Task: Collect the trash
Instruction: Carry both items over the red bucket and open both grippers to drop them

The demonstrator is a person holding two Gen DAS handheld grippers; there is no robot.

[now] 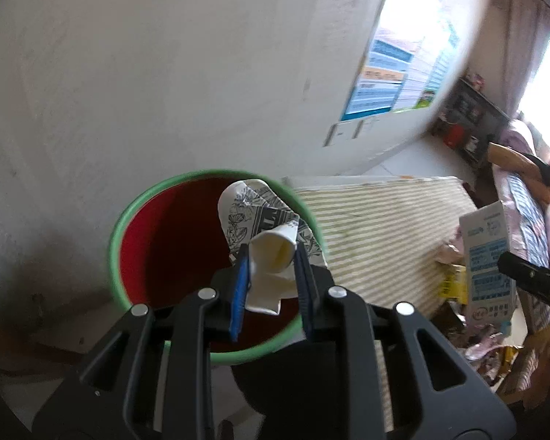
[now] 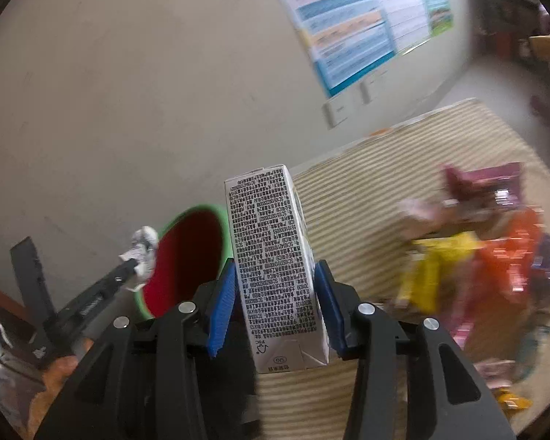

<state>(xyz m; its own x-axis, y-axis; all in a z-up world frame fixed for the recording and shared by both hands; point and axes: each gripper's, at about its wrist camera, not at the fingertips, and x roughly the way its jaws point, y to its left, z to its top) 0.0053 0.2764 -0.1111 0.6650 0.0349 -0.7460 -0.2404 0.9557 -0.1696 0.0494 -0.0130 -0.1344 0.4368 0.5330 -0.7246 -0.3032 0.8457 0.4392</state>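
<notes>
- Now pinching a crumpled paper cup (image 1: 273,256): left gripper (image 1: 271,275), blue pads (image 1: 238,286) pressed against either side of it.
- Held directly over the open mouth of a bin (image 1: 128,220) with a green rim and red inside, standing by a white wall (image 1: 165,73).
- Clamped on an upright milk carton (image 2: 275,267): right gripper (image 2: 275,311), blue pads (image 2: 222,311) close against its two side faces, small black print facing the camera.
- Carried above the near part of a striped surface (image 2: 366,190), just right of the bin (image 2: 187,256).
- Heaped toward the right edge of that surface: blurred wrappers (image 2: 495,256) in yellow, orange and pink.
- Hung on the wall behind the far corner: a blue and white poster (image 2: 348,29).
</notes>
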